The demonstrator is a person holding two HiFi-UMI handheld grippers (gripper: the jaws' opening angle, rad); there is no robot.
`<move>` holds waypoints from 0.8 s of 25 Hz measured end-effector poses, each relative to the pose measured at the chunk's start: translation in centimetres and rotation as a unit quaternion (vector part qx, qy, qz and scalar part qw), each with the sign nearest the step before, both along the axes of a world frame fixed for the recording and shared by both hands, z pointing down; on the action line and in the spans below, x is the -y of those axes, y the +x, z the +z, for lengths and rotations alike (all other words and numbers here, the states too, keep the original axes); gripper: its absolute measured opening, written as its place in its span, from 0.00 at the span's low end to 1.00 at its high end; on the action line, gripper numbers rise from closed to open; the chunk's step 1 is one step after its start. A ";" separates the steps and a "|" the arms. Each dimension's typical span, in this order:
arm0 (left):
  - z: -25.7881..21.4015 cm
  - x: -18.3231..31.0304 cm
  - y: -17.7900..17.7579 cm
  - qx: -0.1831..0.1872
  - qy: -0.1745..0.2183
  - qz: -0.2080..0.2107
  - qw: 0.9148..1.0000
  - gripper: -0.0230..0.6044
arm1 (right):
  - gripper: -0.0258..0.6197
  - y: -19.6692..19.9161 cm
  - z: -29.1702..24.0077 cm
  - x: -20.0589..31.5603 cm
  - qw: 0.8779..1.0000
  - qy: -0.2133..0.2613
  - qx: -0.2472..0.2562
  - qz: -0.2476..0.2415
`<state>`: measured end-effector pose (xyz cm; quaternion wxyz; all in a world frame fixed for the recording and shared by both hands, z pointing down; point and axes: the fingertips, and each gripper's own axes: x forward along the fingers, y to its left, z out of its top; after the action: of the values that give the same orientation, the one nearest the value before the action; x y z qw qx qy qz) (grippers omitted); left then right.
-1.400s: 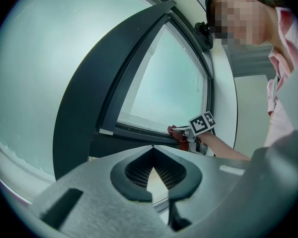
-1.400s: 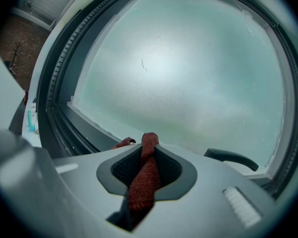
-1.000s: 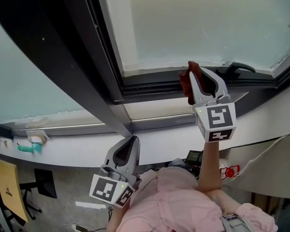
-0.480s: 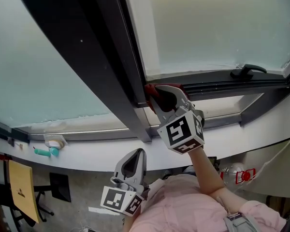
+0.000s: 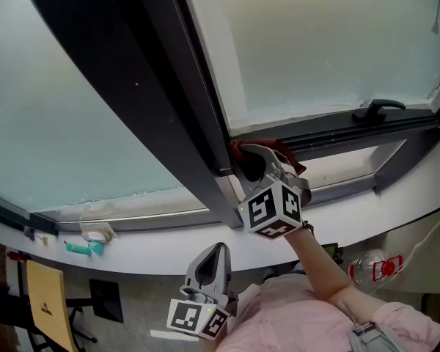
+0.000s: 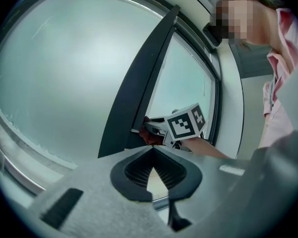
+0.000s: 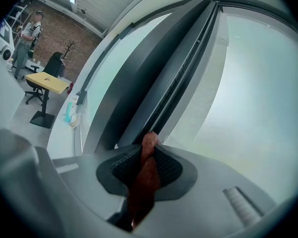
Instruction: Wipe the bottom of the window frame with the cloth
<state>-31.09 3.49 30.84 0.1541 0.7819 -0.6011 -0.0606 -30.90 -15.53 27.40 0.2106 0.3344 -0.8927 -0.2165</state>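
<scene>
A red cloth is pinched in my right gripper, which is shut on it. The cloth sits at the left end of the window's dark bottom frame, against the thick dark mullion. The right gripper view shows the cloth bunched between the jaws, with its tip close to the frame corner. My left gripper hangs low below the white sill, shut and empty. The left gripper view looks up at the right gripper and the cloth.
A black window handle lies on the frame at the right. A teal object rests on the sill at the left. Below are a yellow table and a bottle with a red label. A person stands far off.
My right gripper has carried the cloth leftward along the bottom frame, from near the handle to the corner at the mullion. The left gripper has stayed low and shut.
</scene>
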 end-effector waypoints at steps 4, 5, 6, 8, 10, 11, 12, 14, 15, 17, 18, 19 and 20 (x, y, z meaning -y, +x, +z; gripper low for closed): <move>-0.2 0.0 0.6 -0.002 0.005 0.011 1.000 0.03 | 0.15 0.1 0.1 0.1 1.000 -0.006 0.002 -0.004; -0.2 0.0 0.6 -0.003 0.006 0.012 1.000 0.03 | 0.15 0.1 0.1 0.1 1.000 -0.007 0.004 -0.006; -0.2 -0.1 0.7 -0.003 0.006 0.013 1.000 0.03 | 0.15 0.2 0.0 0.1 1.000 -0.008 0.006 -0.007; -0.1 -0.3 0.6 -0.003 0.006 0.013 1.000 0.03 | 0.15 0.2 0.0 0.1 1.000 -0.010 0.008 -0.007; -0.2 -0.5 0.6 -0.003 0.006 0.012 1.000 0.03 | 0.15 0.3 0.0 0.1 1.000 -0.011 0.008 -0.004; -0.2 -0.5 0.5 -0.004 0.007 0.011 1.000 0.03 | 0.15 0.4 0.0 0.1 1.000 -0.011 0.008 -0.003; -0.2 -0.6 0.5 -0.004 0.007 0.010 1.000 0.03 | 0.15 0.5 0.0 0.2 1.000 -0.011 0.008 -0.001; -0.2 -0.7 0.4 -0.003 0.008 0.008 1.000 0.03 | 0.15 0.6 0.0 0.3 1.000 -0.013 0.009 0.002; -0.3 -0.7 0.3 -0.004 0.008 0.008 1.000 0.03 | 0.15 0.7 0.0 0.4 1.000 -0.014 0.009 0.003; -0.3 -0.8 0.3 -0.004 0.010 0.007 1.000 0.03 | 0.15 1.0 0.1 0.5 1.000 -0.016 0.012 0.005; -0.3 -0.9 0.3 -0.004 0.011 0.006 1.000 0.03 | 0.15 1.2 0.1 0.5 1.000 -0.017 0.013 0.007; -0.3 -1.0 0.3 -0.004 0.011 0.006 1.000 0.03 | 0.15 1.3 0.1 0.6 1.000 -0.018 0.014 0.009; -0.4 -1.0 0.3 -0.005 0.012 0.006 1.000 0.03 | 0.15 1.5 0.1 0.6 1.000 -0.019 0.014 0.011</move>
<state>-30.83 4.50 30.49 0.1480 0.7867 -0.5952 -0.0703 -29.41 -16.17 27.46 0.2063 0.3430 -0.8959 -0.1928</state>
